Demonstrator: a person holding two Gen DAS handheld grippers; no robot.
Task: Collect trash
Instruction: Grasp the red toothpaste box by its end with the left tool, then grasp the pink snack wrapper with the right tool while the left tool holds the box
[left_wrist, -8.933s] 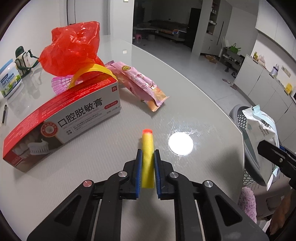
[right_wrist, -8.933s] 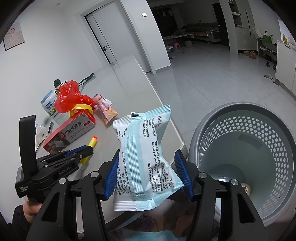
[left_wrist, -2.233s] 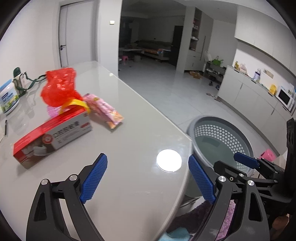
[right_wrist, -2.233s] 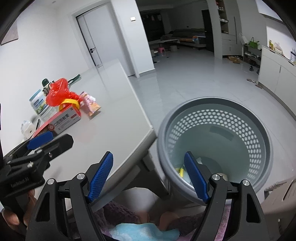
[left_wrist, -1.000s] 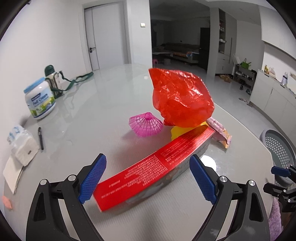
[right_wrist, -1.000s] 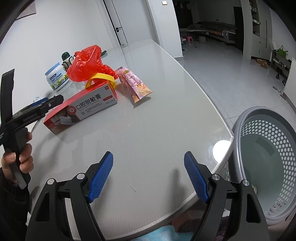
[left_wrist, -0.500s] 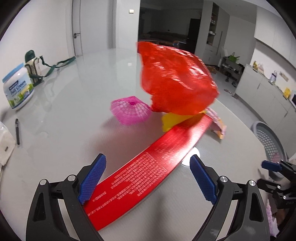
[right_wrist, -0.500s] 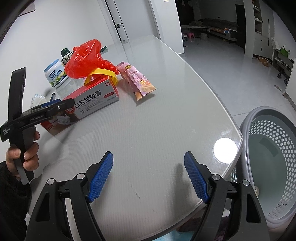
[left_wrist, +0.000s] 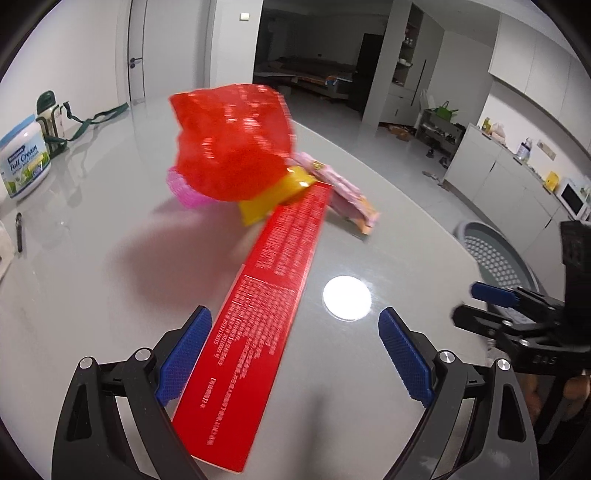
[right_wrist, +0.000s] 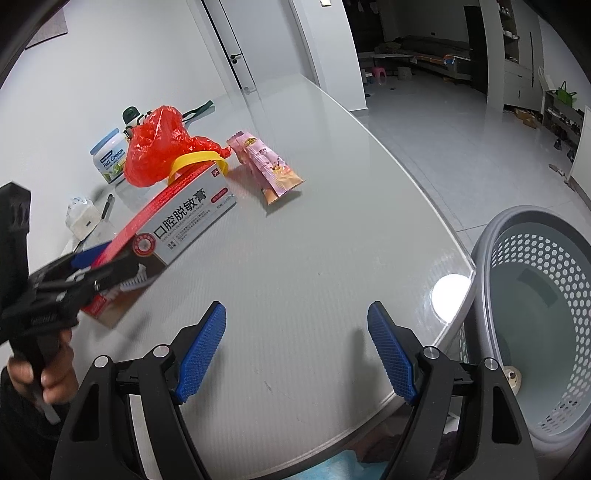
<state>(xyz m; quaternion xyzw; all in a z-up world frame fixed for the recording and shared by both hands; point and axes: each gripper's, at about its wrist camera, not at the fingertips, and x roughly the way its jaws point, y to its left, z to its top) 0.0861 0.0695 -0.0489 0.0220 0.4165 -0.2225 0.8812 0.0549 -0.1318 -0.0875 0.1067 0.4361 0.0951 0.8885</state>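
- Since a second ago the left gripper (left_wrist: 291, 354) has swung round to the near end of the red toothpaste box (left_wrist: 273, 295), which now runs lengthwise away from the camera, where it lay crosswise before; the right gripper (right_wrist: 295, 354) has kept its place over the bare front of the surface (right_wrist: 314, 258).
- Off the surface's rounded corner stands the grey perforated bin (right_wrist: 535, 332), its mouth open below the edge, probably so that trash can be dropped straight in; a small round object lies at its bottom.
- Lying long on the surface, the box has its near end between the left jaws, which are spread wide; the left pad sits right at the box's edge, and contact cannot be told. Lining up along the box's length looks like preparation for a pinch across its narrow width.
- Against the box's far end leans a crumpled red plastic bag (right_wrist: 155, 147), over a yellow band (right_wrist: 195, 158), so lifting the box may tip them.
- Just beside the box lies a pink snack wrapper (right_wrist: 269, 166), apart from it and free to take alone.
- Behind the bag a pink mesh piece (left_wrist: 181, 188) peeks out, mostly hidden.
- Released and holding nothing, the right jaws hover near the bin, likely waiting for the next item.
- Further back, a milk-powder tub (right_wrist: 109, 155) and a pen (left_wrist: 18, 232) look like belongings, not trash.
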